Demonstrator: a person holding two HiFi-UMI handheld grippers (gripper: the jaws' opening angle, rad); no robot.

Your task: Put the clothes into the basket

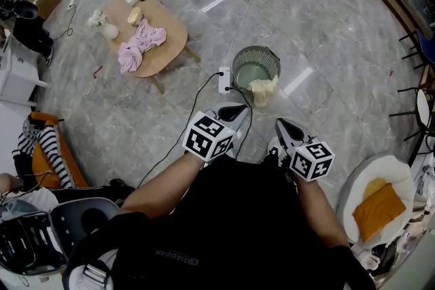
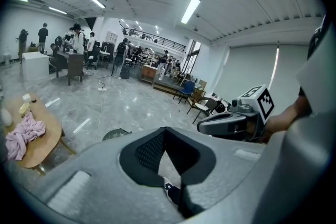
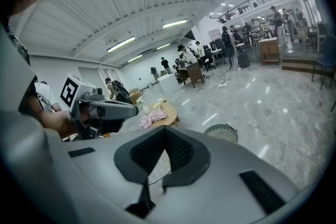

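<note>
The left gripper (image 1: 236, 110) is held low in the middle of the head view. Its jaws are seen pressed together with nothing between them. The right gripper (image 1: 283, 124) is held just beside it, a little more to the right, and its jaws are squeezed tight and empty too. Both are pointed toward the top of the picture and tipped a bit down at the grey floor (image 1: 326, 24). Just above their tips, a round green basket (image 1: 256, 64) is seen standing upright. A cream cloth (image 1: 264, 90) is hung over the basket's lower right rim, part of it inside and part outside. A white plug box (image 1: 224, 80) is laid just beside the basket's left side. The pink clothes (image 1: 139, 45) are found well apart from the basket, in the upper left of the picture, on a wooden table (image 1: 170, 34). The pink heap is stretched out long, and its long side is run from upper right to lower left, with the lower end near the table's edge. A small white vase (image 1: 109, 30) is stood just beside it, at its upper left. Far off in the lower right corner, an orange cloth (image 1: 379, 208) is laid on a white chair (image 1: 401, 170).
</note>
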